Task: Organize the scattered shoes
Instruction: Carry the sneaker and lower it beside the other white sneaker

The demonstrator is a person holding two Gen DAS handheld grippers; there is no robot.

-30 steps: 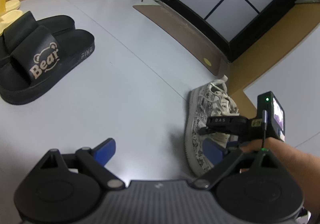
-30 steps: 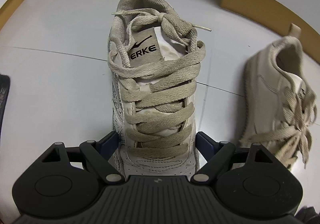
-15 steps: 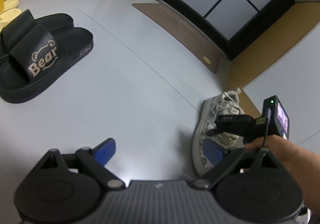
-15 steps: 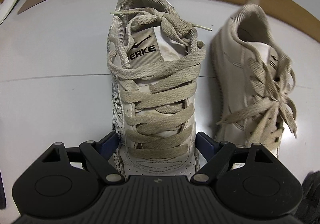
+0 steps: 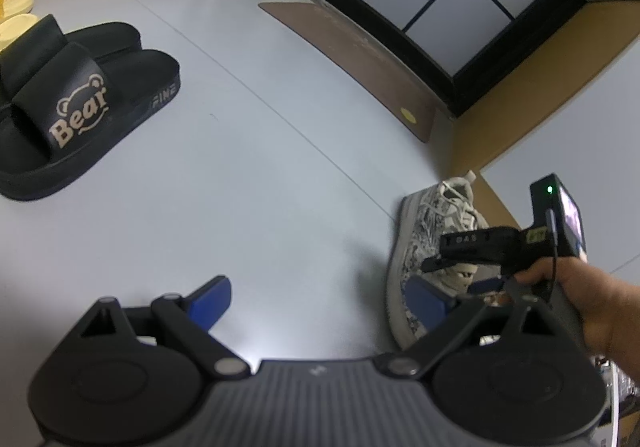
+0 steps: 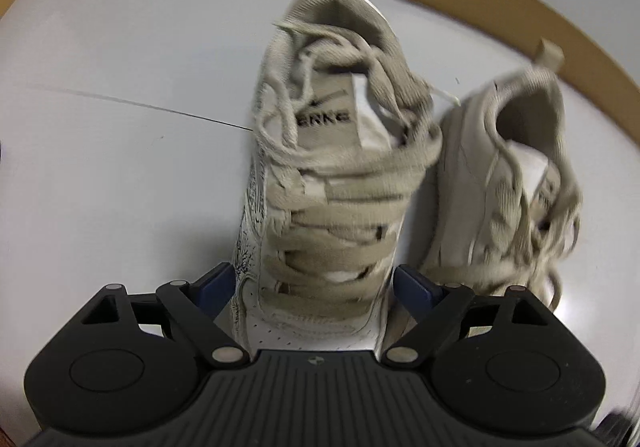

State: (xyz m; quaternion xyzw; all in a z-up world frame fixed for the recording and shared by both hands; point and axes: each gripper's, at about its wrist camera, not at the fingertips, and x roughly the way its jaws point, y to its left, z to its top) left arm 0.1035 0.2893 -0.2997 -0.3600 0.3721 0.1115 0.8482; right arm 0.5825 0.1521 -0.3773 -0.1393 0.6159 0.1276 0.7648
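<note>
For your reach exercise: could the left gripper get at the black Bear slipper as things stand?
Probably yes. The left gripper is open and holds nothing, and only bare grey floor lies between it and the black Bear slipper. The right gripper, holding the beige sneaker, is off to the other side.

Two sneakers side by side on floor [image 6: 120, 175]: printed sneaker [image 6: 320, 183] left, plain sneaker [image 6: 508, 183] right, touching; slippers [image 5: 72, 103] well apart
</note>
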